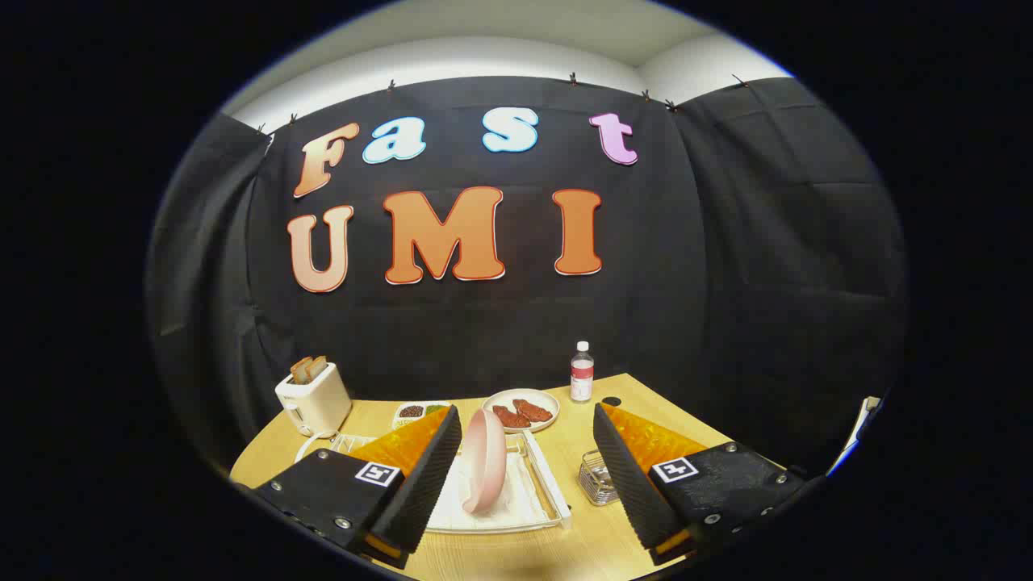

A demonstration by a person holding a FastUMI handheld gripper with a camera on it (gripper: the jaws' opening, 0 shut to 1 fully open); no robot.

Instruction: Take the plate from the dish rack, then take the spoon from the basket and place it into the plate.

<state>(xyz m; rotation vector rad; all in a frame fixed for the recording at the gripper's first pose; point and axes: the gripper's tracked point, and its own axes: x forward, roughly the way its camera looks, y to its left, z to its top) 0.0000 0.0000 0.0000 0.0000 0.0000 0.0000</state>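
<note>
Black cloth walls close off the booth on all sides, with a pale ceiling band above them, and a light wooden table (565, 452) fills the lower part of what I see. I take the white dish rack (529, 496) as my landmark: it sits on the table directly ahead of the gripper (527, 472).

Standing on edge in the rack is the pink plate (484, 460), tilted slightly, its rim facing me. Beyond the rack lies a second, flat plate of reddish food (521, 410). Left of that plate, still beyond the rack, I see a small white dish (418, 412) holding dark and green items. Farther left of the rack stands a cream toaster (313, 399) with two slices of toast (308, 369) rising from its slots. Right of the food plate, well beyond the rack, stands a clear bottle (582, 372) with a white cap and a red label. Just right of the rack sits a small clear basket (595, 478); I cannot make out the spoon inside it.

My gripper's jaws stand wide open and hold nothing. The left finger (424, 472) overlaps the rack's left side in my view, close beside the pink plate, though I cannot tell whether it touches either. The right finger (625, 476) lies to the rack's right, in front of the clear basket. The pink plate stands between the two fingers, nearer the left one.
</note>
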